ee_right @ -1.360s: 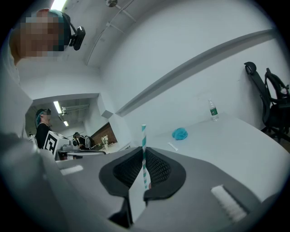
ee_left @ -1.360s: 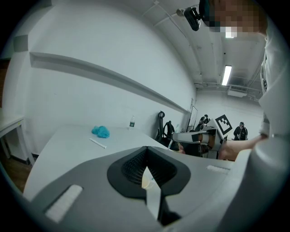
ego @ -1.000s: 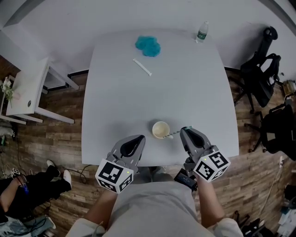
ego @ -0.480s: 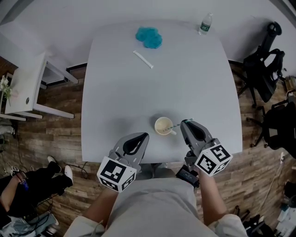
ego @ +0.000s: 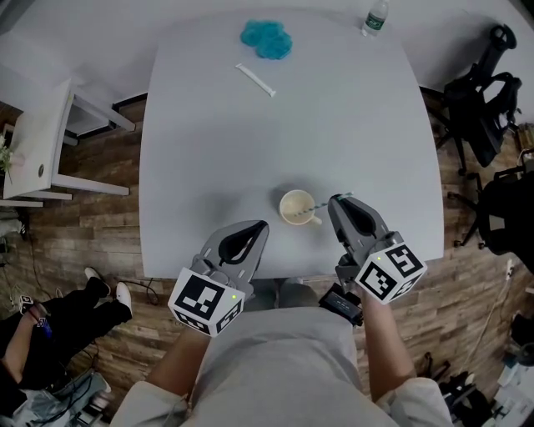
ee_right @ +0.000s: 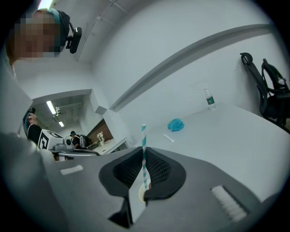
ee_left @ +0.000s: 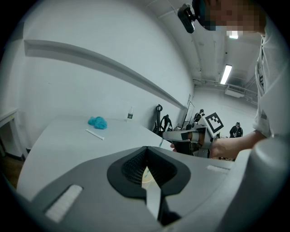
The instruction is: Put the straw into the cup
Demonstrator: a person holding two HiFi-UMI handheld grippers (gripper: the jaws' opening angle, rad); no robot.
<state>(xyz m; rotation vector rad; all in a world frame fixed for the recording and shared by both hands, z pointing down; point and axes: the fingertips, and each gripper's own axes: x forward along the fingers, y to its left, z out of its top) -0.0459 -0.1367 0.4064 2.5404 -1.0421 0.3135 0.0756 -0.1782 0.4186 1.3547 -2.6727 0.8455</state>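
— Starting with the surface?
— Looking down on a pale grey table (ego: 334,117) with rounded corners, set on a brown plank floor (ego: 100,242), with a white wall (ee_left: 68,90) behind.
— And on top of it?
— Toward the far side, a crumpled blue cloth (ego: 267,39), near it a thin white paper sleeve (ego: 255,80) lying flat, and off at the far right corner a clear bottle (ego: 376,17) standing upright. Near the front edge, a cream cup (ego: 296,207), mouth up, well apart from all three.
— Around the table?
— To the left, a small white side table (ego: 37,146); to the right, black office chairs (ego: 480,100); at the lower left, a person's dark-trousered legs (ego: 50,329) stretched over the floor. Along the wall, a long ledge (ee_left: 113,68); farther back, a ceiling strip light (ee_left: 225,74).
— And the tongs?
— With the right gripper (ego: 336,200), pinched narrow on a teal-and-white striped straw (ee_right: 144,136), just right of the cup, straw crossing the pads and slanting down toward it. With the left gripper (ego: 260,225), pressed fully together and gripping nothing, held low by the front edge, left of the cup and apart from it.
— Where exactly for the straw?
— Lower end over the cup's mouth, past the rim; touching the bottom or not, impossible to tell
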